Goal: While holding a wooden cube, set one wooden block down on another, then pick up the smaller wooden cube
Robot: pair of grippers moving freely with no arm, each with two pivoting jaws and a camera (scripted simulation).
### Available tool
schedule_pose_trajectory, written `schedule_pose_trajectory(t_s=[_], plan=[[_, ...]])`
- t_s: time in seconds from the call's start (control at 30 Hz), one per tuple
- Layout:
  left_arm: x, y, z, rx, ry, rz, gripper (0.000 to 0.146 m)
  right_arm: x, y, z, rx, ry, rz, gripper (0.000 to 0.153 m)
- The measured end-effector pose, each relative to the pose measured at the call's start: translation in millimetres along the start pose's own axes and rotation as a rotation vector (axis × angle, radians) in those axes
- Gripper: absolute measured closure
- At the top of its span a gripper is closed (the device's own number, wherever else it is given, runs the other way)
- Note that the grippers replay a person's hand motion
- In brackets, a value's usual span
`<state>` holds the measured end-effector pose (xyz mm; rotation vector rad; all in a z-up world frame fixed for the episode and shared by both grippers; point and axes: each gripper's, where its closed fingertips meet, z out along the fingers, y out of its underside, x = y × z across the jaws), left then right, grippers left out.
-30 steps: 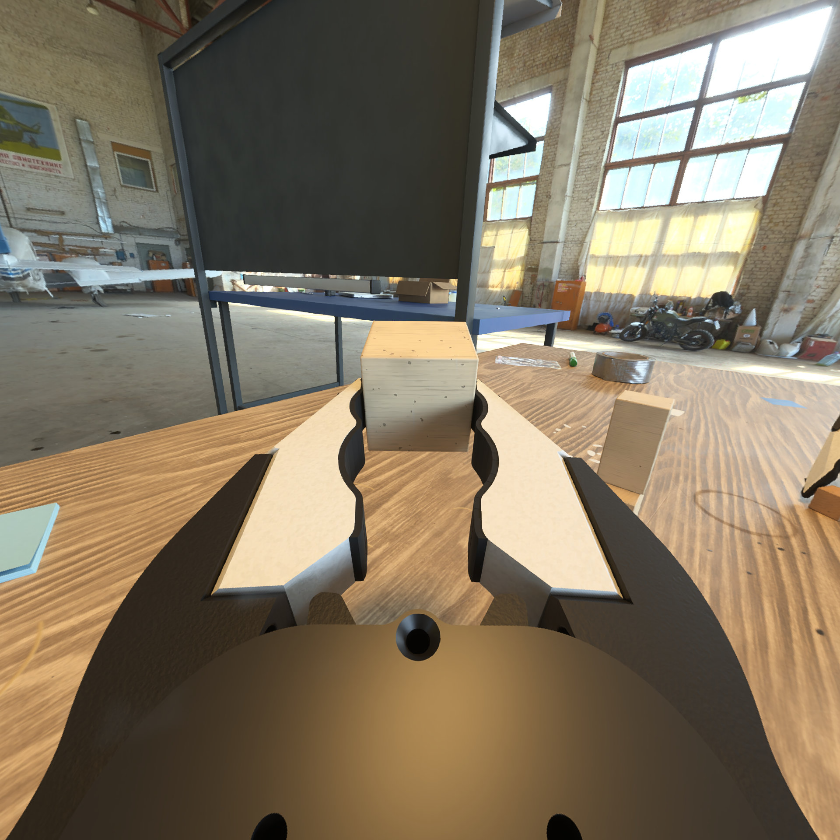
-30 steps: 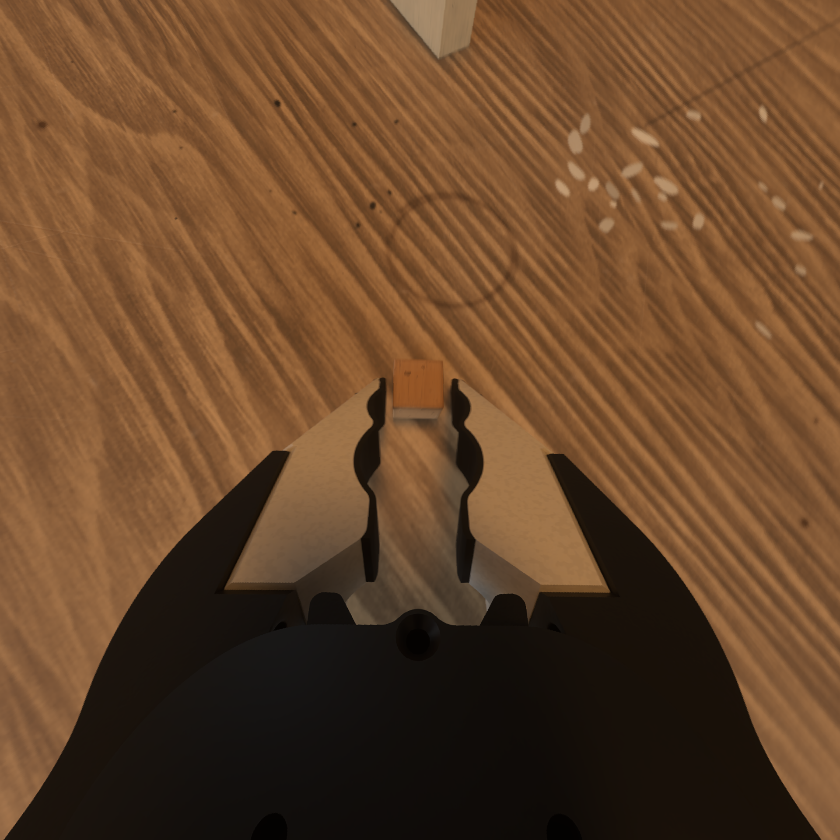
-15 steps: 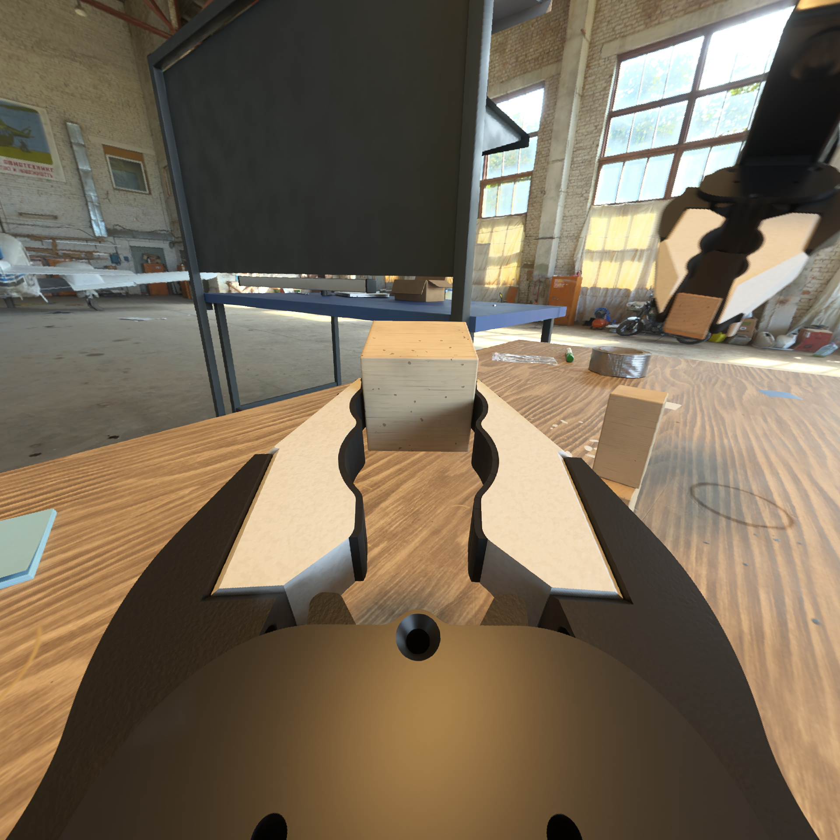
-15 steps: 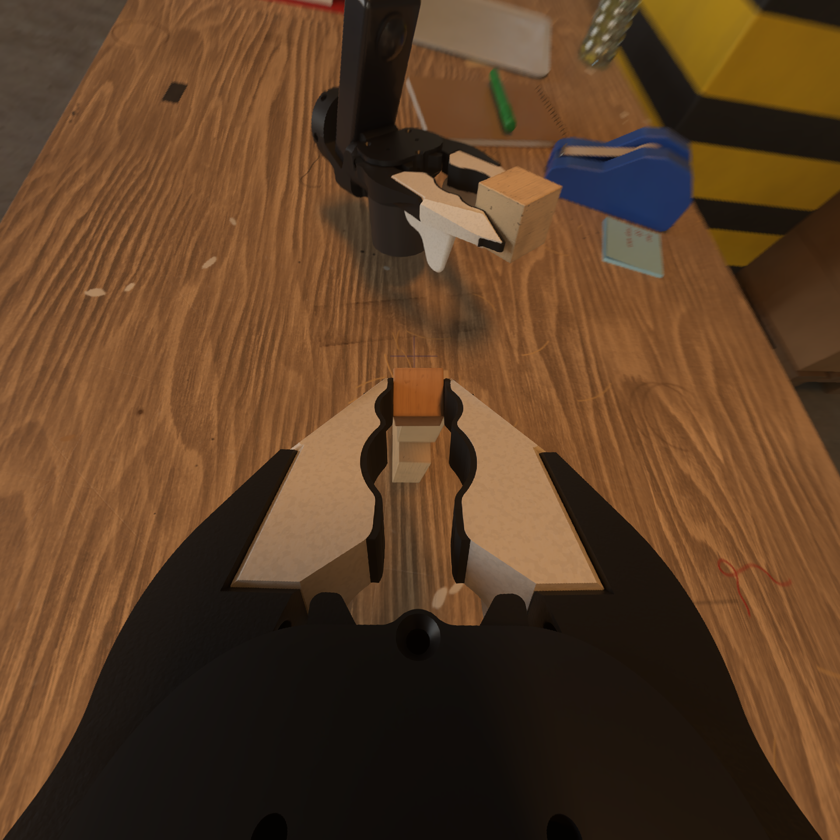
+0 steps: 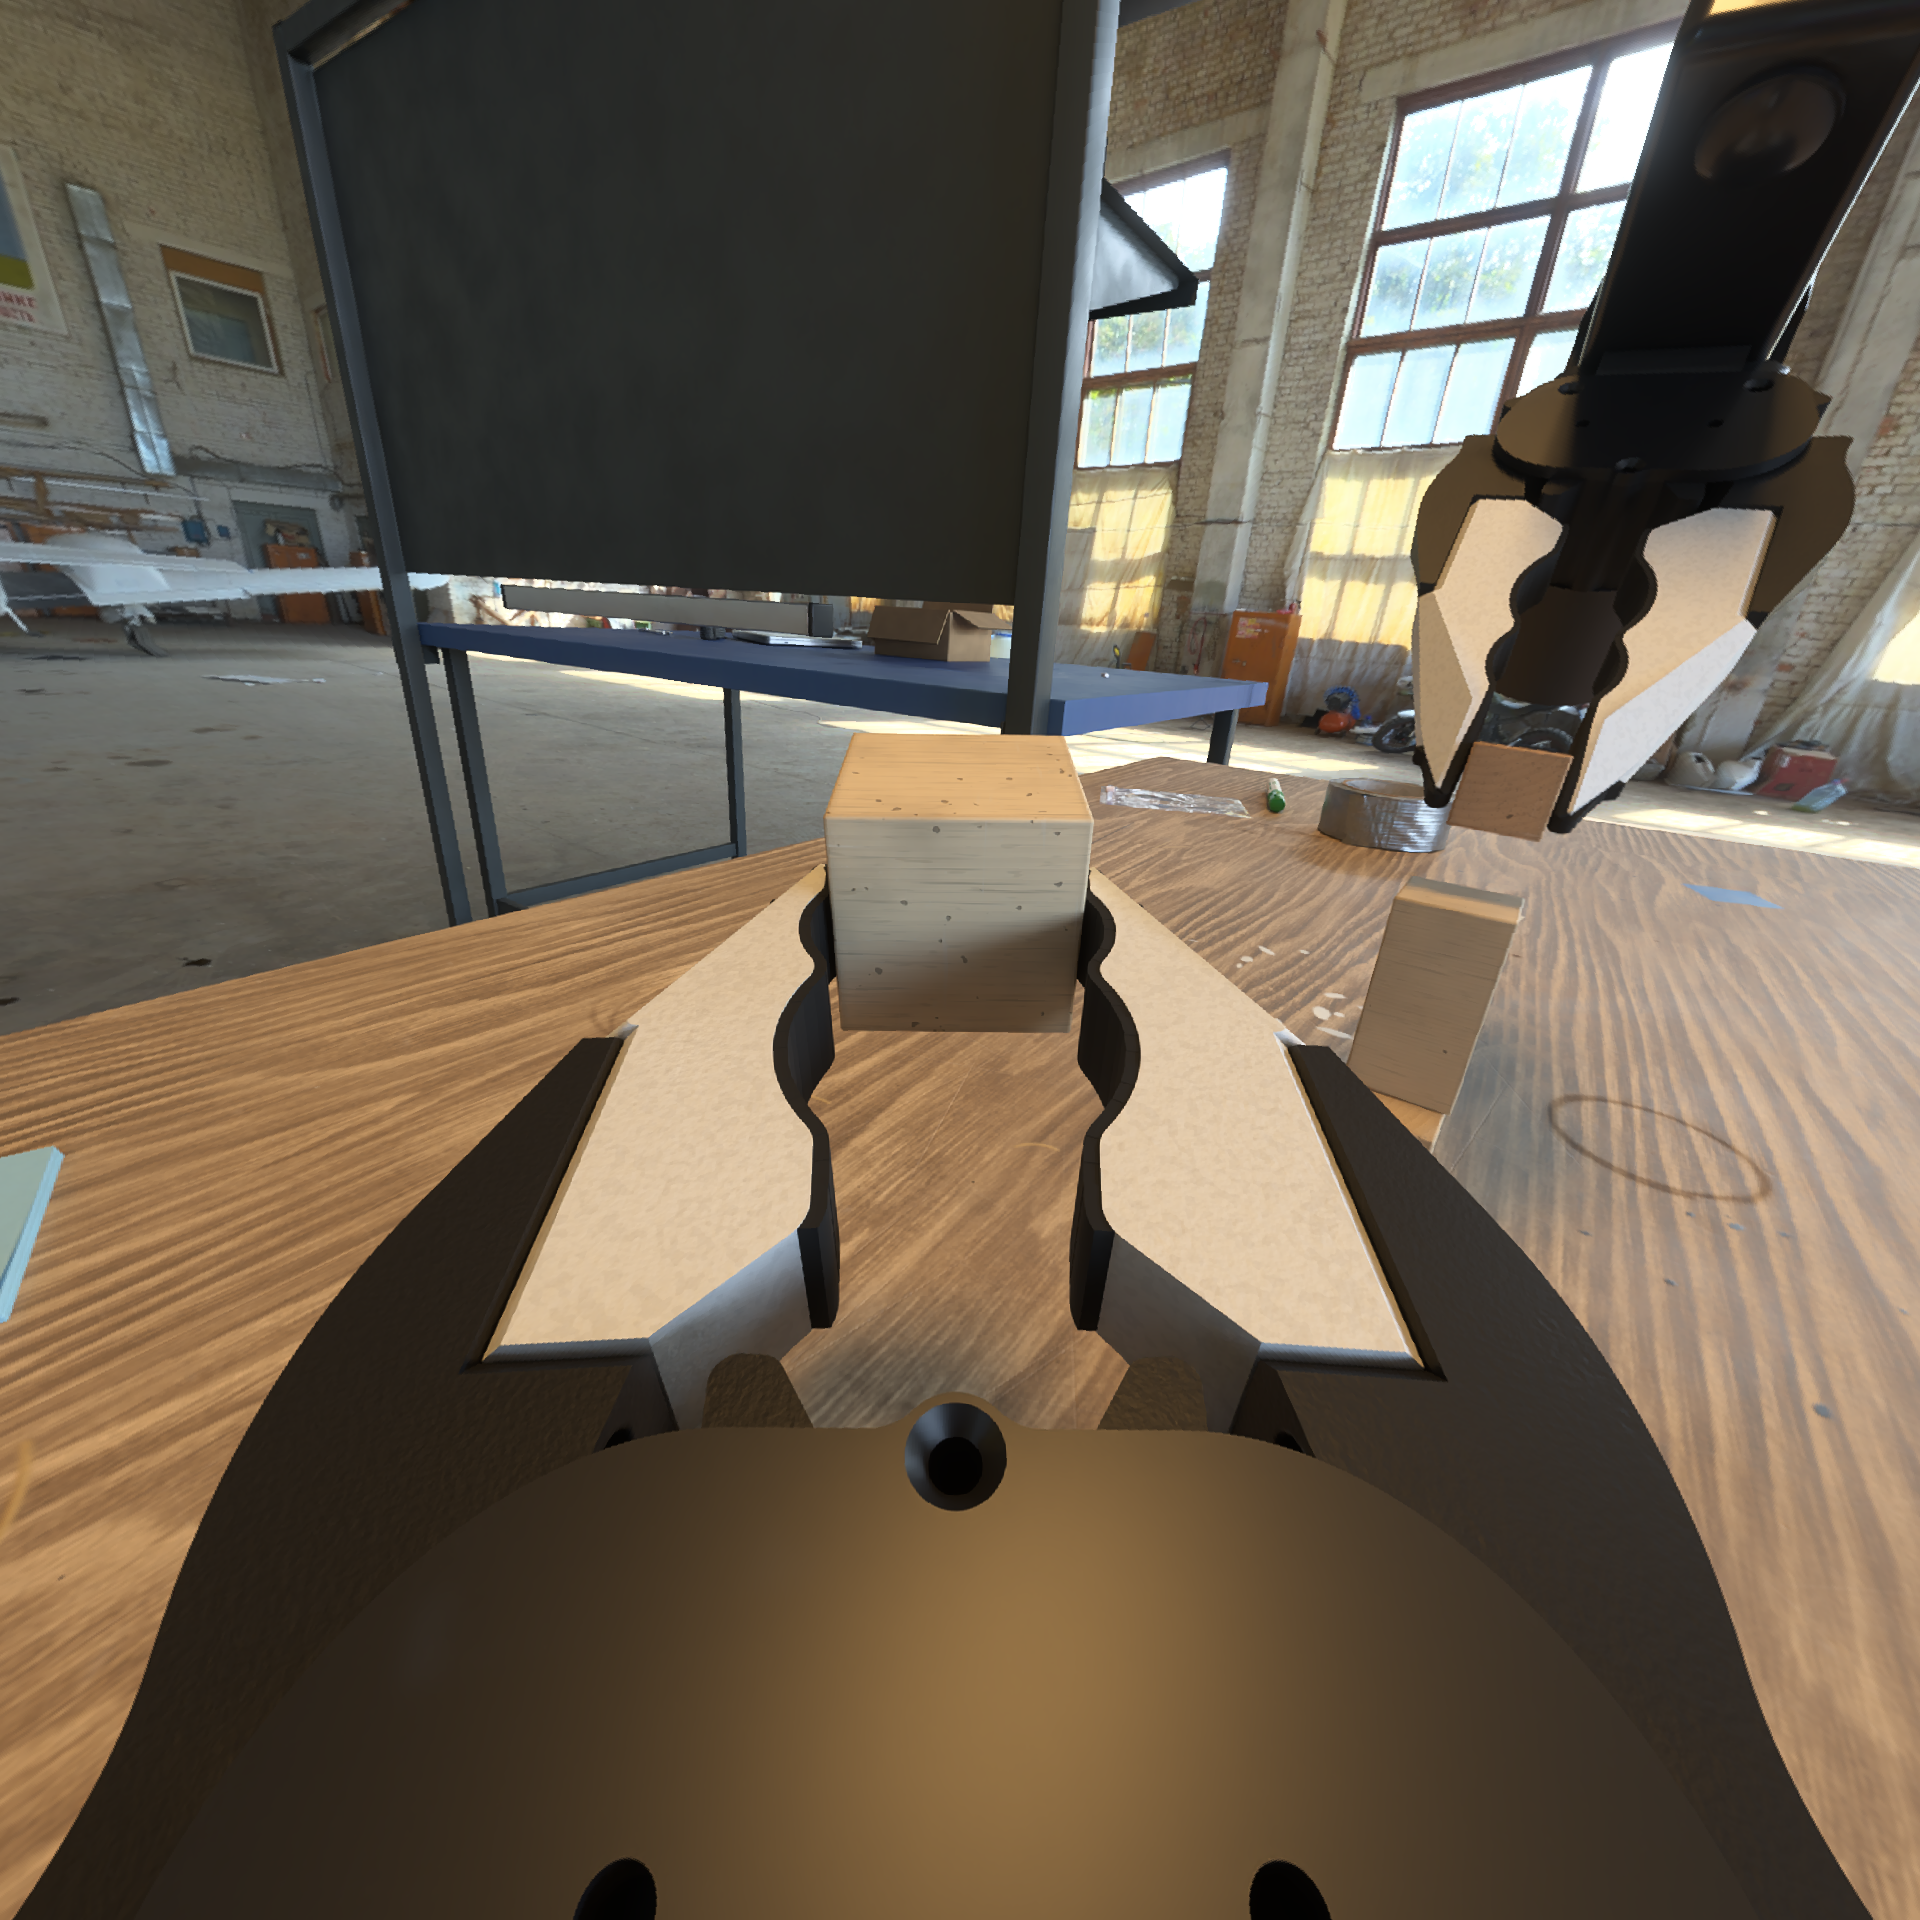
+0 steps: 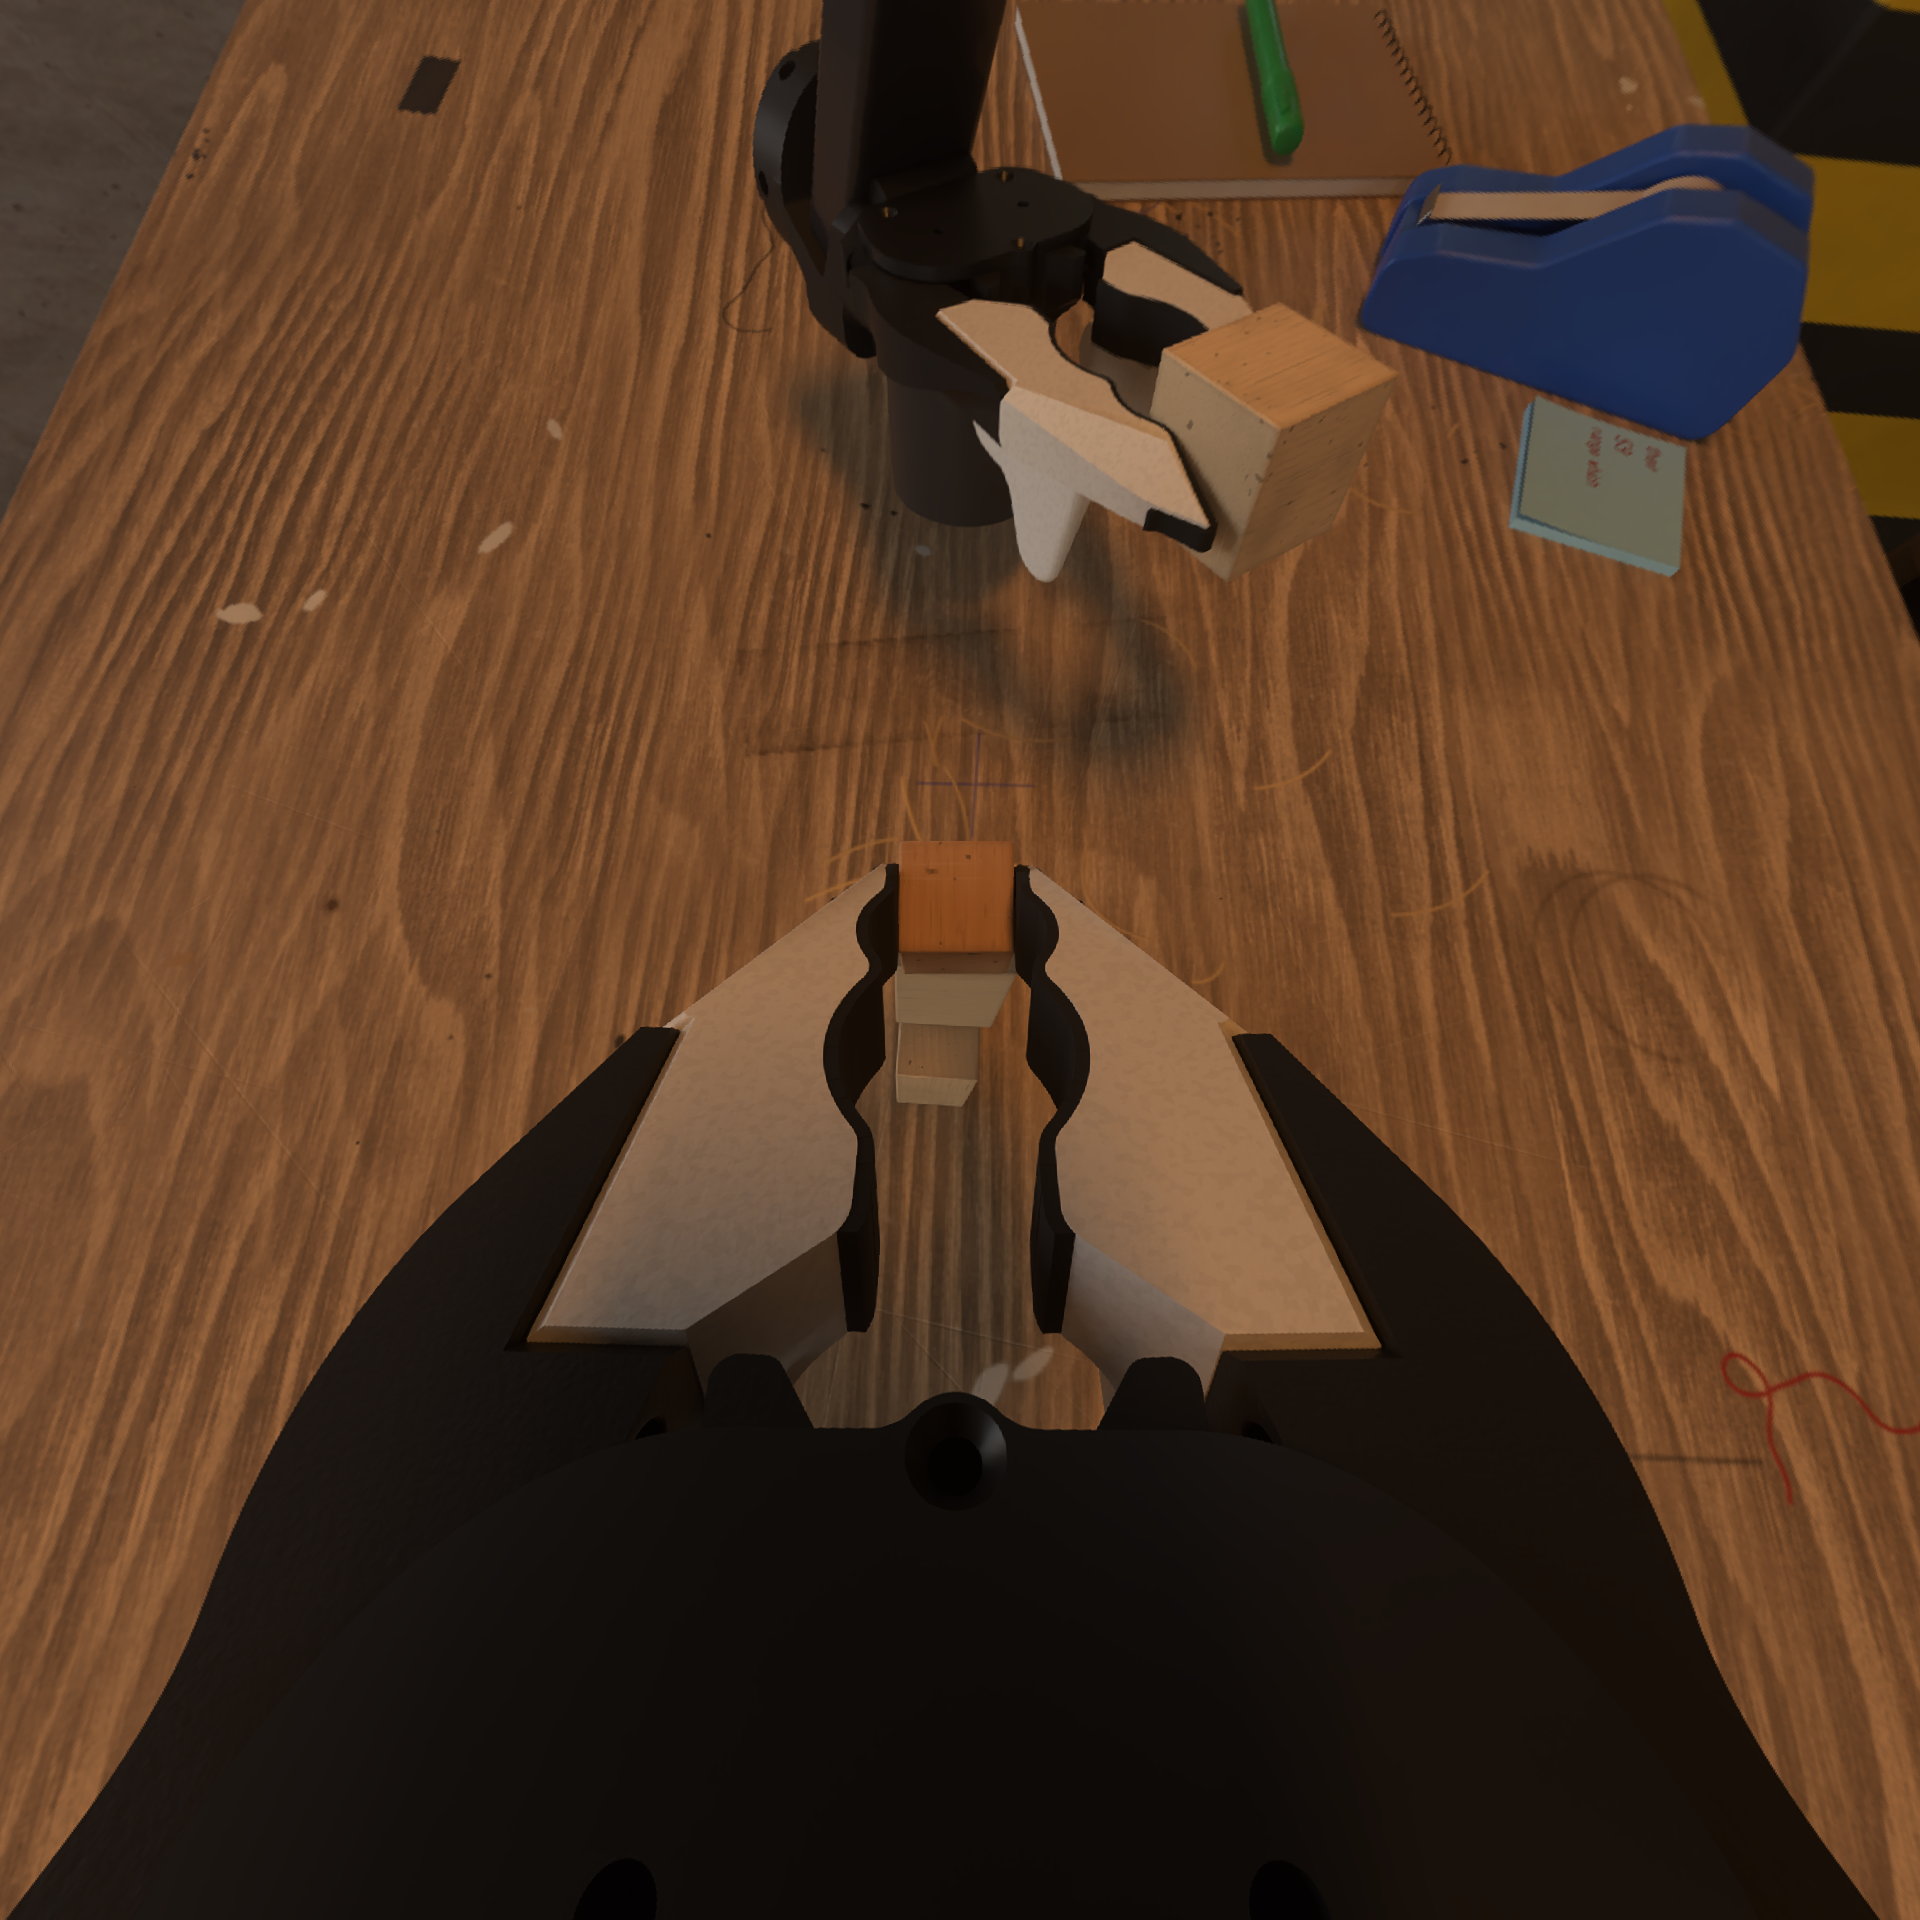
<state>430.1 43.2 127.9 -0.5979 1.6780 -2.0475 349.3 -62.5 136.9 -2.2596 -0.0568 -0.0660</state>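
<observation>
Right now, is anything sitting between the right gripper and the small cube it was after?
Nothing: the right gripper is already shut on the small cube, held in the air above the stacked blocks.

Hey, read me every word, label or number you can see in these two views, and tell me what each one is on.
Pale blue note pad beside the blue tape dispenser: red handwriting, which I won't transcribe.
Wall poster at the far left of the left wrist view: a strip of lettering, too small to read.
Wooden cube and smaller wooden cube: no writing.
</observation>
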Motion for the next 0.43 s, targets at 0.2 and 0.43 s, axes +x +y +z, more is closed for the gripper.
schedule_pose_trajectory(t_s=[0.2, 0.43], plan=[[-1.0, -0.2, -0.5, 0.002, -0.001, -0.01, 0.102, -2.2, 7.8, 10.7, -0.062, -0.001, -0.002, 0.131], [-0.4, -0.7, -1.1, 0.006, 0.0, -0.003, 0.102, 1.7, 10.4, 12.2, -0.054, 0.009, 0.001, 0.131]])
